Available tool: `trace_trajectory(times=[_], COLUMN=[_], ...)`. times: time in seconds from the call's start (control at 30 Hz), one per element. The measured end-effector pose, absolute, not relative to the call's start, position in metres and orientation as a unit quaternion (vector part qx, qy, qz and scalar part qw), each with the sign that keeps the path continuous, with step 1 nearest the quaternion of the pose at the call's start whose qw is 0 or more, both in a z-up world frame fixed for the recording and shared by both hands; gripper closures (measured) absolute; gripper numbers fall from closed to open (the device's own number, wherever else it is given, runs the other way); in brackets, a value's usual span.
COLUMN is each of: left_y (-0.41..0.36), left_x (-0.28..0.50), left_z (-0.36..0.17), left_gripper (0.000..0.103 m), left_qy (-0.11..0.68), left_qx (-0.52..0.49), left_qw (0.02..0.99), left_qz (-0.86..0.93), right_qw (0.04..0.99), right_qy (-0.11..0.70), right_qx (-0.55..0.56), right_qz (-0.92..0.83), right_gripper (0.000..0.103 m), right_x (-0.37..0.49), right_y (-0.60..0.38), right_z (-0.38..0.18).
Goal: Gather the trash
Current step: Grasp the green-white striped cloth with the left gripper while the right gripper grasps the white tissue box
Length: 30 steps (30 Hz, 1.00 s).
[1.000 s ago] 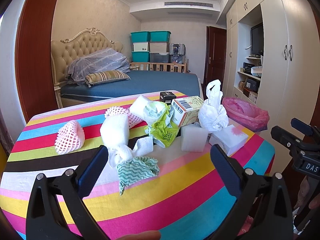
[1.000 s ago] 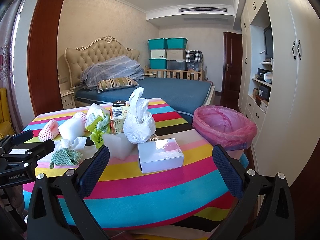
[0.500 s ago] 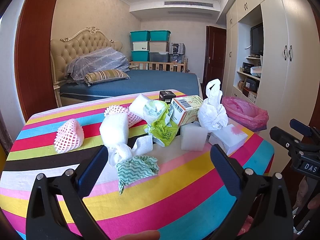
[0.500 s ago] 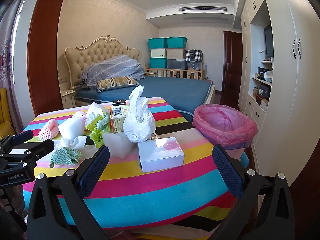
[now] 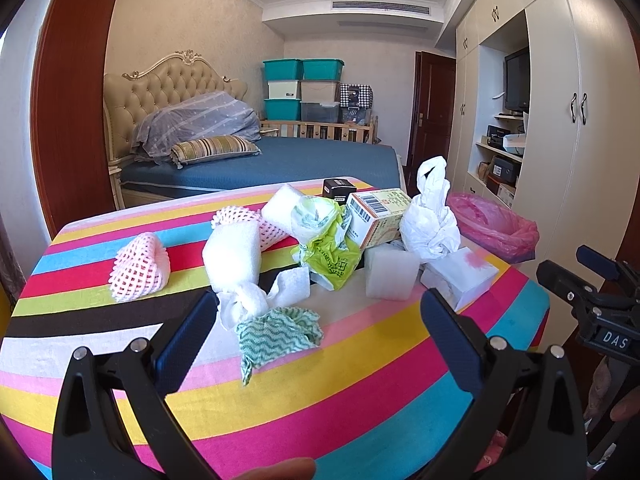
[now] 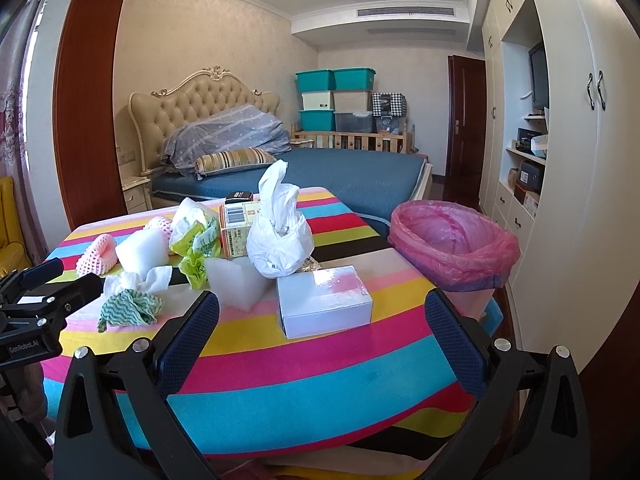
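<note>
Trash lay heaped across the middle of the striped tabletop, none of it collected yet. Over the last second almost nothing had shifted: both views crept a shade closer to the pile, no more, so the work looked to be only at its approach.

The left tool hung low in its frame with its jaws spread wide and empty, the green crumpled cloth sitting right between them and a twisted white tissue just behind it. The right tool was likewise spread and held nothing, framing a white box at centre frame, with a knotted white bag behind it. The pink-lined bin stood at the right of that frame, just beside the tabletop's edge, apparently still empty. My guess was that the cloth would go first.
</note>
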<state>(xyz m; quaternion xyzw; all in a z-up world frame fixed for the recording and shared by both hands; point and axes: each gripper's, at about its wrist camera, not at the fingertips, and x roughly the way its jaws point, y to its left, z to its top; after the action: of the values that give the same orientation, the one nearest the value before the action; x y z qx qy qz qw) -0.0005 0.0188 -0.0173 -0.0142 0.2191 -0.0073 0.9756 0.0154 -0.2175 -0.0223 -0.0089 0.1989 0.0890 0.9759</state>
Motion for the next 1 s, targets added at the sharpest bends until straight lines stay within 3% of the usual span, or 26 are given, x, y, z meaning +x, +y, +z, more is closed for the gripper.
trace_trajectory(times=[0.4,0.73,1.0], left_y=[0.043,0.069,0.066], left_x=[-0.004,0.032,0.062], left_z=[-0.02,-0.062,-0.076], left_gripper=[0.005,0.005,0.005], left_qy=[0.215,0.314,0.344], left_qx=[-0.023,-0.054,-0.037], left_qw=[0.976,0.947,0.937], left_qz=[0.038,0.037,0.041], right_qw=[0.97,0.956,0.945], right_qy=[0.221,0.277,0.307], right_qx=[-0.011,-0.005,-0.013], right_qz=[0.103,0.098,0.109], right_gripper=[0.006,0.006,0.007], right_x=[0.039,0.101,0.137], right_y=[-0.216,-0.217,-0.214], right_z=[-0.042,-0.079,-0.09])
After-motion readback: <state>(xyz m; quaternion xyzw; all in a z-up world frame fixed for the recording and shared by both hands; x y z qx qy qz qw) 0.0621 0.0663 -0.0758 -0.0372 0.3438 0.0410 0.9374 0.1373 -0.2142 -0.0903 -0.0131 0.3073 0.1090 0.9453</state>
